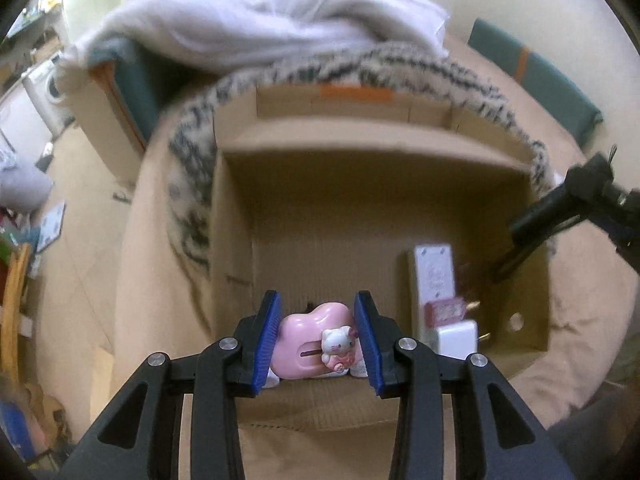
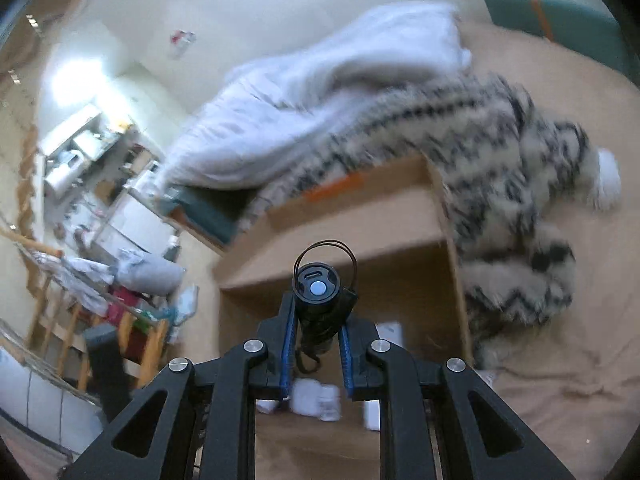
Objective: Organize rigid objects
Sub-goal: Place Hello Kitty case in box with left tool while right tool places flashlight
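Observation:
In the left wrist view, my left gripper is shut on a pink case with a white kitten figure, held low inside an open cardboard box. A white remote, a small pink card and a white charger plug lie in the box at the right. My right gripper is shut on a black cylindrical flashlight with a wire loop, held above the box. That gripper and the flashlight show at the right edge of the left wrist view.
The box sits on a beige bed sheet. A striped fuzzy blanket and a white duvet lie behind it. Teal bed boards stand at the back. A cluttered floor and a wooden railing are left.

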Motion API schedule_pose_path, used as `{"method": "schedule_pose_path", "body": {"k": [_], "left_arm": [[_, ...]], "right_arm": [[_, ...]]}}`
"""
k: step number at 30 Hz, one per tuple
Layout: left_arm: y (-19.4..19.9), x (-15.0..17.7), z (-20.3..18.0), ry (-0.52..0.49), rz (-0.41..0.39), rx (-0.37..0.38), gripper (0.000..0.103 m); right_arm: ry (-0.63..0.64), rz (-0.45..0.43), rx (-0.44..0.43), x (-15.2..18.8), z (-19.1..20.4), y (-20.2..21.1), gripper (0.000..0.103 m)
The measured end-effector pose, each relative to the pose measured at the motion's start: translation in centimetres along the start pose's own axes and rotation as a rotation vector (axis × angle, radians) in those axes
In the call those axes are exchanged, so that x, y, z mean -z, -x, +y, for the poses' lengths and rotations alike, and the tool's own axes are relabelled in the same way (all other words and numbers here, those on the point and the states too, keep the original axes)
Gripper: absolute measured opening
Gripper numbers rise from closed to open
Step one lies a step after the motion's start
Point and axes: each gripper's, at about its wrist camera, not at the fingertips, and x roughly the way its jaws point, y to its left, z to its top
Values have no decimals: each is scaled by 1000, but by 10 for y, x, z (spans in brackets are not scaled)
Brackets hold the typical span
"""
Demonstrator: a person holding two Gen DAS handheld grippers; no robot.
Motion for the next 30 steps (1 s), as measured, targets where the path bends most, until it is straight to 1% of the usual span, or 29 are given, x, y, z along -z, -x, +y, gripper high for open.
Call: {"method": "schedule_pose_path", "body": {"k": [4,6,10,13,16,18,22,25,27,30], "left_arm": [[-29,10,5,30,57,-11,35],[-36,12,5,41,69,-22,35],[-40,11,3,36,51,-53,35],[-38,9,5,37,37,-71,35],[-38,7,8,52,36,-50,35],[-35,6,9,58,18,-58,35],[-27,5,6,43,-20,-73,35],[-22,8,0,5,-51,-90,35],[-20,9,-3,-13,-62,-87,35],[-17,9,-4,-13,-77,-87,35]], "right_arm": [[-10,100,84,21,-19,-34,20],[-26,147,77,26,-22,-46,20],[18,187,73,31,-14,-61,20],[29,207,74,35,-11,-69,20],[19,217,70,36,-14,-73,20],[22,213,79,36,-13,-73,20],[18,207,83,35,-14,-73,20],[26,214,85,36,-13,-73,20],[35,215,89,37,-11,-75,20],[43,210,96,38,-9,-76,20]]}}
